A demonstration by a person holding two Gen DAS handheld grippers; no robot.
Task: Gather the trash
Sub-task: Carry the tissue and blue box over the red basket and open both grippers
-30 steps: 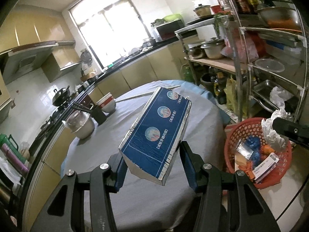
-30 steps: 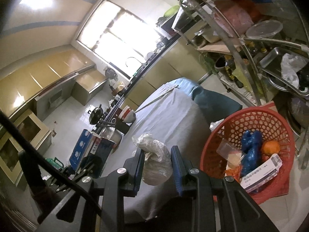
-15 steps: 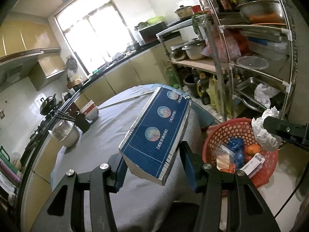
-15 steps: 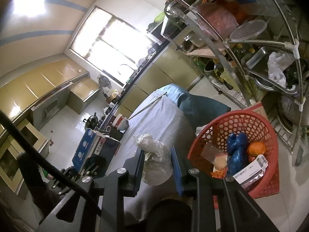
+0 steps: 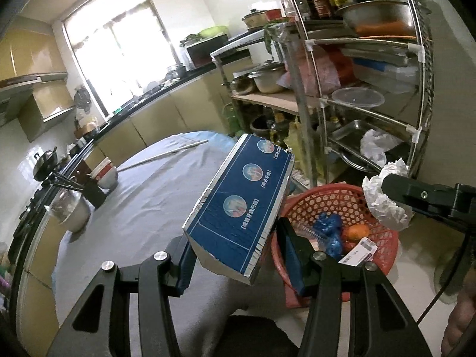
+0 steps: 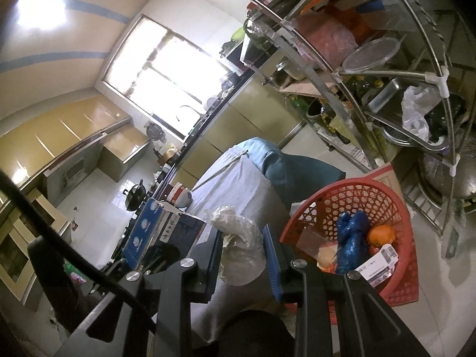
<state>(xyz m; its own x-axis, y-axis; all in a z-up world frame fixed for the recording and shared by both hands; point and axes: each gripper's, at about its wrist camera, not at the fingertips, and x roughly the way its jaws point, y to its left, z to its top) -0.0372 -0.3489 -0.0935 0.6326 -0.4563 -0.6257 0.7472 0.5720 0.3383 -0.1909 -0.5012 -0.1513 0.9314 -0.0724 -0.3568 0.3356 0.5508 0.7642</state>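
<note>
Two grippers are loaded at the edge of a round table (image 5: 142, 208) draped in grey cloth. Beside the table stands a steel rack (image 5: 366, 68) crowded with pots and containers, and on the floor at its foot sits a red basket (image 5: 383, 238) that already holds a blue bag (image 5: 328, 229), an orange (image 5: 355, 233) and a small labelled carton (image 5: 361, 248).

A blue box (image 5: 241, 202) with three round pictures on its face is clamped in the left gripper (image 5: 235, 255), tilted, its far end raised over the table's edge close to the basket rim. A crumpled white bag (image 6: 242, 255) is pinched in the right gripper (image 6: 242, 261), held in the air beside the basket; from the left camera this wad hangs above the basket's far rim.
</note>
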